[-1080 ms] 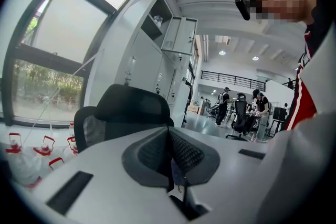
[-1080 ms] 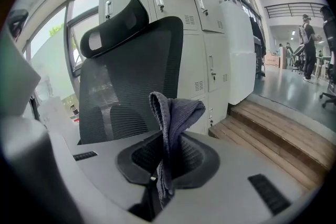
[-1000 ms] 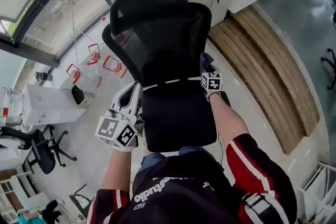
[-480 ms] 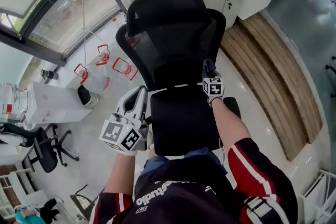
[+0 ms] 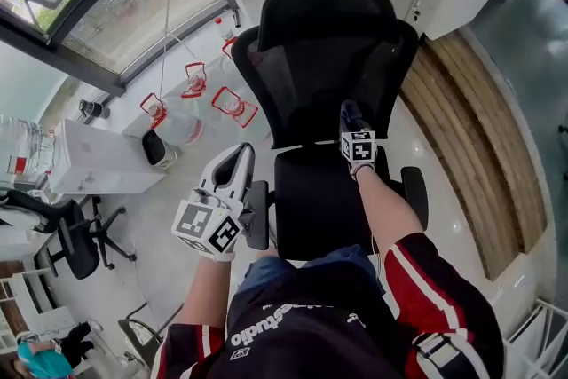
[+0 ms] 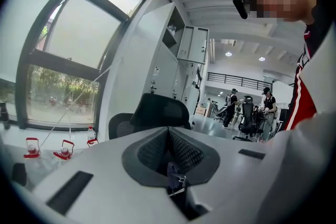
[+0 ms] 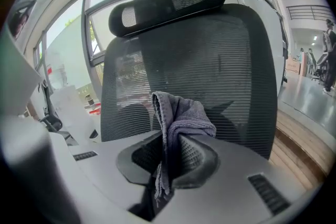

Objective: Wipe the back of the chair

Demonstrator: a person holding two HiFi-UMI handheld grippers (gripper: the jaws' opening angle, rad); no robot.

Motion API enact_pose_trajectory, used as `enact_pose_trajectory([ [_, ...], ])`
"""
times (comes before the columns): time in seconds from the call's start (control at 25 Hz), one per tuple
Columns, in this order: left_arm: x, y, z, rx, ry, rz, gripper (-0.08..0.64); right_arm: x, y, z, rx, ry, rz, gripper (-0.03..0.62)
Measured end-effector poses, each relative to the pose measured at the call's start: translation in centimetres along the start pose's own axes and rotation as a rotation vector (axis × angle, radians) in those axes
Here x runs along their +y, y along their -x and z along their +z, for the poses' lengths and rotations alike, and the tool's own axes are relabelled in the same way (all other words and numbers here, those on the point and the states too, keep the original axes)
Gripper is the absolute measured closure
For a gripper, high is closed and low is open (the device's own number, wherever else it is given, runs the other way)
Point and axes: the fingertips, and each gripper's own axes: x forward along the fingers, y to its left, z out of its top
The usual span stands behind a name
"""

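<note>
Left gripper (image 5: 232, 162), lower left of head view: pale grey shell; cube (image 5: 206, 225) with black-and-white square markers.
Right gripper (image 5: 349, 111), centre: smaller marker cube (image 5: 358, 146), white and black.
Fingers (image 7: 193, 152): dark ribbed pads set in a grey housing with slotted recesses.
Jacket (image 5: 311, 324), bottom edge: black, white lettering; sleeves (image 5: 426, 280) red with white stripes.
Trousers (image 5: 302, 266): blue.

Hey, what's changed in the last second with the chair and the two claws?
The right claw, shut on the grey cloth, has slid from the right edge of the black mesh chair back toward its middle. The left claw, shut and empty, now sits farther off the chair's left side, beside the black armrest. The head view shifted too. Both grips stayed as they were.
</note>
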Motion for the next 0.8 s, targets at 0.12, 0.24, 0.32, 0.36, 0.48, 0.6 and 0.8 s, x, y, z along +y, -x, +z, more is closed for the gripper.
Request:
enact_pose_trajectory([
  [0.12,2.3,1.5,0.2,-0.005,0.007,0.014,0.535,3.6,-1.3,0.3,0.005,0.02,0.028,0.531],
  [0.24,4.6,3.1,0.4,-0.01,0.011,0.031,0.535,7.1,-2.8,0.4,0.009,0.035,0.057,0.531],
  [0.32,5.9,4.3,0.5,-0.012,0.013,0.044,0.535,9.3,-3.5,0.5,0.015,0.04,0.07,0.531],
  [0.36,6.6,5.0,0.5,-0.014,0.014,0.051,0.535,10.3,-3.8,0.5,0.018,0.043,0.077,0.531],
  [0.48,8.5,6.7,0.6,-0.021,0.021,0.077,0.535,13.4,-5.0,0.5,0.025,0.057,0.103,0.531],
  [0.6,10.2,8.2,0.7,-0.026,0.023,0.103,0.535,16.4,-6.1,0.6,0.028,0.068,0.13,0.531],
  [0.8,12.4,10.5,0.5,-0.022,0.028,0.141,0.535,21.1,-7.7,0.5,0.035,0.08,0.17,0.531],
])
